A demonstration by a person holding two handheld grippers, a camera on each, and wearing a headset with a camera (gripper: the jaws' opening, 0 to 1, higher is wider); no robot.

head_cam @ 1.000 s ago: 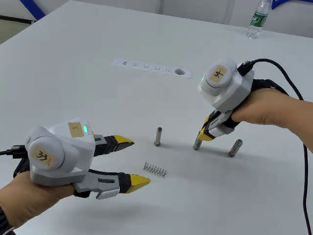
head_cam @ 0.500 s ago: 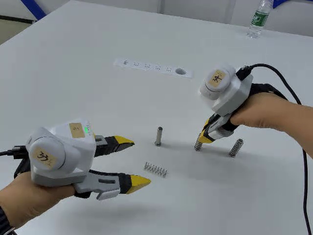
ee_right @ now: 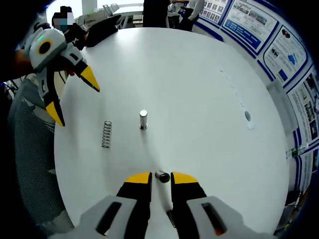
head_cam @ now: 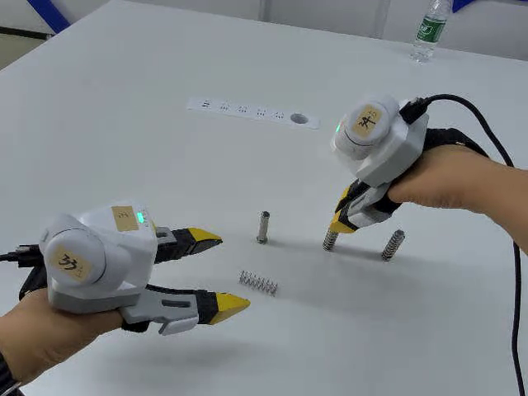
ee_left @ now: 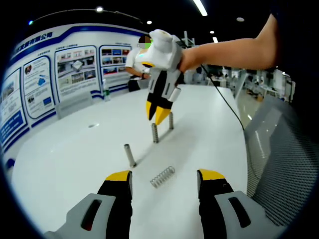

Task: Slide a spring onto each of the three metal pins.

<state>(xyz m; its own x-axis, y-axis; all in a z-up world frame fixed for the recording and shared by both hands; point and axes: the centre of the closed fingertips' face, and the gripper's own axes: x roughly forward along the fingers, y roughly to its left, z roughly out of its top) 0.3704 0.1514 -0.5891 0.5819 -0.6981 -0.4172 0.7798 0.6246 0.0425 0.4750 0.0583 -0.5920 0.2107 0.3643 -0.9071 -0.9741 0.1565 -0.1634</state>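
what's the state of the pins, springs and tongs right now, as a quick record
bare pin: upright, no spring
middle pin: spring on it
end pin: spring on it
loose spring: lying flat on the table, near the bare pin
left tongs: open, pointing toward the loose spring
right tongs: just above the middle pin, jaws close together, open or shut unclear

The left gripper hangs low over the white bench with its fingers spread wide, and a loose spring lies flat just past their tips. Beyond it a bare pin stands upright. The right gripper points down just above a sprung pin, near a second sprung pin.
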